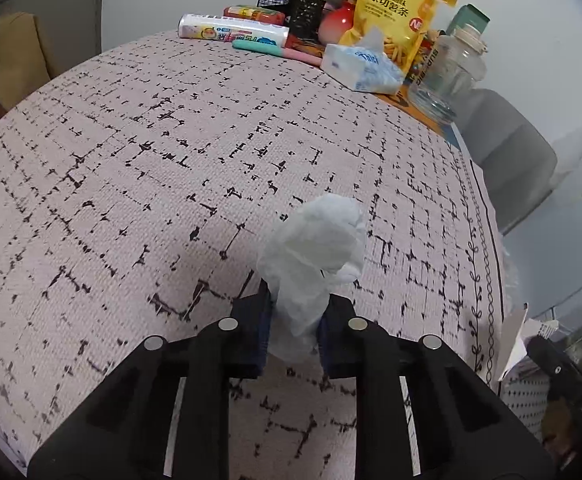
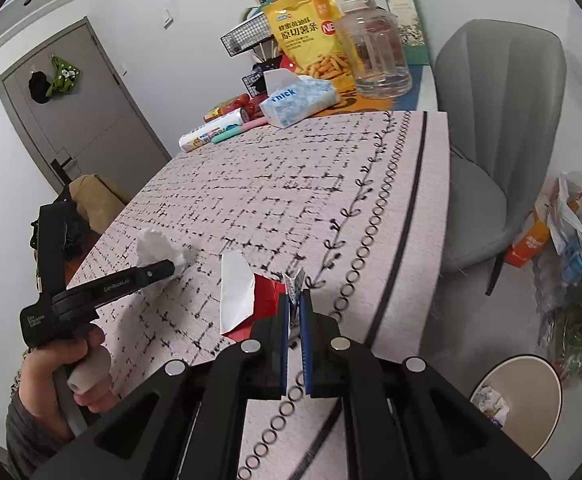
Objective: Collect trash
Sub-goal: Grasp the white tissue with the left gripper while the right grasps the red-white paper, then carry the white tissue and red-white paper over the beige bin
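A crumpled white tissue (image 1: 315,248) stands up from between the blue pads of my left gripper (image 1: 299,300), which is shut on its lower end just above the patterned pink table mat (image 1: 151,160). The right wrist view shows the same tissue (image 2: 151,244) at the left gripper (image 2: 169,270), held in a person's hand. My right gripper (image 2: 295,298) is shut on the torn corner of a red and white wrapper (image 2: 243,292), which hangs to its left over the mat's front part. A white edge of that wrapper (image 1: 517,344) shows at the right in the left wrist view.
A cream bin (image 2: 547,408) with scraps inside sits on the floor, lower right. A grey chair (image 2: 503,120) and a floor bag of rubbish (image 2: 571,240) stand beyond the table's right edge. A tissue pack (image 2: 297,100), yellow snack bag (image 2: 311,32) and clear jar (image 2: 375,56) crowd the far end.
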Demonstrator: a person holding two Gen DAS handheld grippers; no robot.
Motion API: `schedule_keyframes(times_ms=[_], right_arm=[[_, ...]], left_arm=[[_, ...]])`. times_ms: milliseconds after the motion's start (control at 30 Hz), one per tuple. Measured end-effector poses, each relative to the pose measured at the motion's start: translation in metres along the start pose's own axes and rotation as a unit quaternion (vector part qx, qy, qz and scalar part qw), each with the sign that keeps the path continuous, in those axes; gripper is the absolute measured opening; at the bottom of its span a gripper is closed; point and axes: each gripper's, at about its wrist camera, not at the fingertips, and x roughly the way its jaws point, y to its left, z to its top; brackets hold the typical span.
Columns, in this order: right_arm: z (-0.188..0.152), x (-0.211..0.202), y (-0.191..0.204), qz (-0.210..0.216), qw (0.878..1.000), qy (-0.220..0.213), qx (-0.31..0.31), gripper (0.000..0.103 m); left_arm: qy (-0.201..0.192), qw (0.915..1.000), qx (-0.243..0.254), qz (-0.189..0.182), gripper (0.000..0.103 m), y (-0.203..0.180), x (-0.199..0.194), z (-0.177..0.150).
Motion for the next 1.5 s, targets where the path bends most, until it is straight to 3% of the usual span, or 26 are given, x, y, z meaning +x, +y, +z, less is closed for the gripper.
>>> schedule_keyframes(times_ms=[233,667,1067,1500], right_arm=[[-0.006,-0.012,-0.003,0.003,1.0,-0.006,0.002,0.006],[-0.012,-0.05,-0.029,-0.014,0.999,-0.03,0.019,0.006],[-0.023,-0.085,-0.087,-0.055,0.995,-0.053,0.057,0.006],[-0.051,-0.096,-0.164,-0.099,0.988,-0.045,0.114,0.006]], left_arm=[[-0.022,0.9997,0.007,-0.013,0.017,-0.015,-0.027,-0.007],[-0.04,0.9953,0.051,-0.073,0.017,-0.082,-0.061,-0.022],[-0.016,0.9879,0.103,-0.114,0.017,-0.156,-0.048,-0.042],[0.024,0.9777,0.161,-0.133,0.017,-0.232,-0.015,-0.067]])
